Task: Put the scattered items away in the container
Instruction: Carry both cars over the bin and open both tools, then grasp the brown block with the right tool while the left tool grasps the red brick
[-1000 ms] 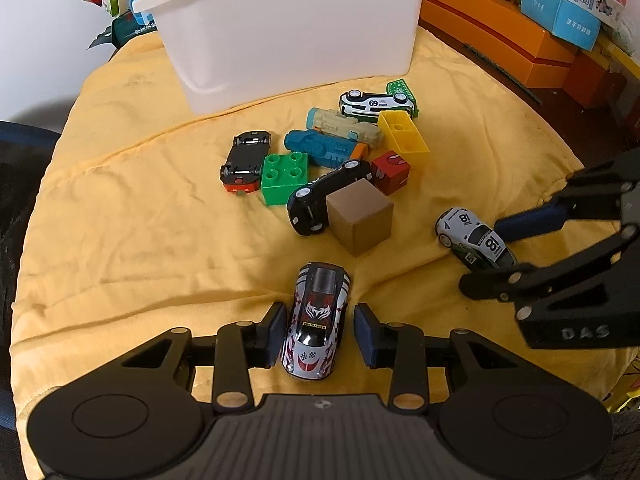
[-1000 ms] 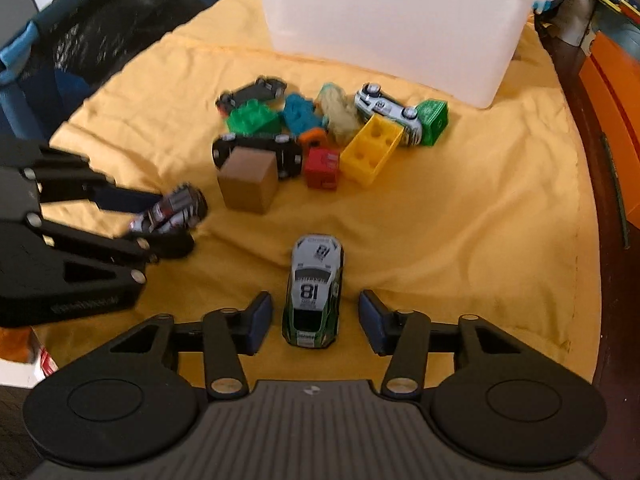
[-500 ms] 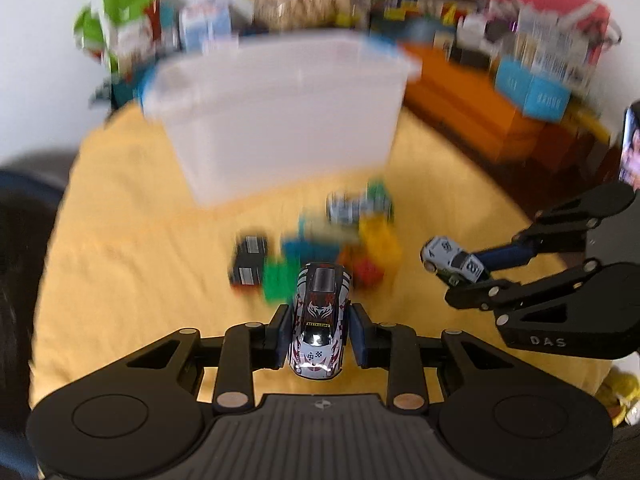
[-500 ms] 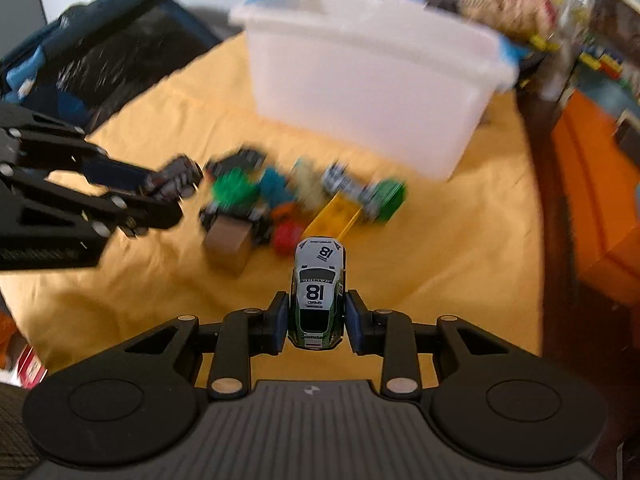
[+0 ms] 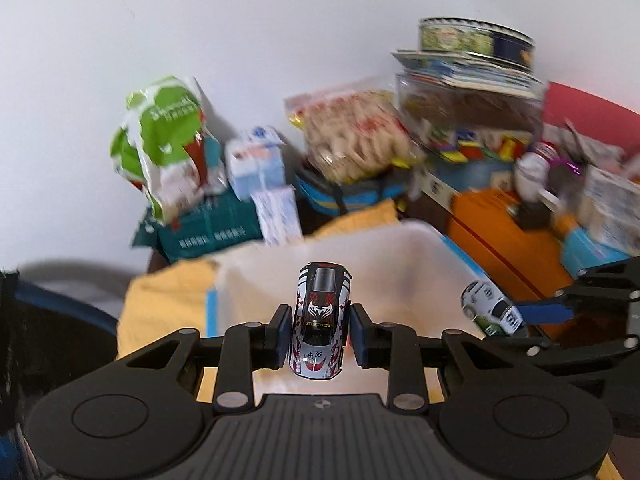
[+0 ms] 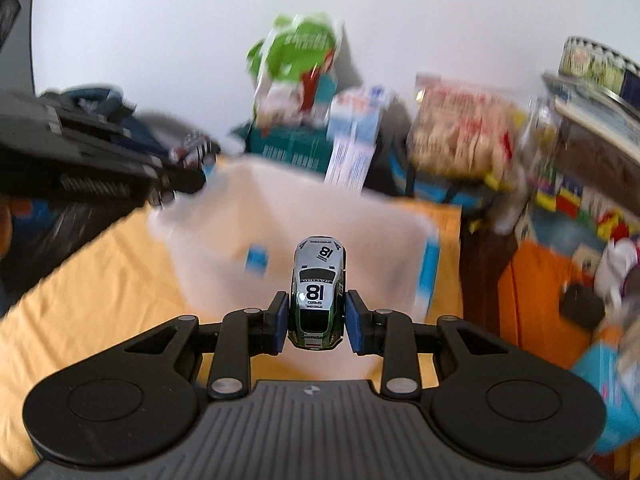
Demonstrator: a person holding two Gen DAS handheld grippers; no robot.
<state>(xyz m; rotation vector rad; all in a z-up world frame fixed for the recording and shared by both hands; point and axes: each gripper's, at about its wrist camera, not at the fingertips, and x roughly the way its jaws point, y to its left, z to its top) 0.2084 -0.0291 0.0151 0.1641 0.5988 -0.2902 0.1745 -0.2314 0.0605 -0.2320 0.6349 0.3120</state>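
Plain white wall (image 5: pixel 280 40); yellow cloth (image 6: pixel 100 280) over table; cluttered shelf (image 5: pixel 500 240) right.

The left gripper (image 5: pixel 319 335) sits low in the centre of its own frame, blue pads (image 5: pixel 283 334) clamped on a car (image 5: pixel 320 322). The right gripper (image 6: pixel 317 318) likewise pinches a car (image 6: pixel 319 292); in the left view it reaches in from the right edge.

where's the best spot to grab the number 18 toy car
Across its two long flanks, about mid-body, coming in from the tail end. The number 18 car is narrow with flat sides, and that is how the right claw clamps it now, nose pointing away toward the white bin.
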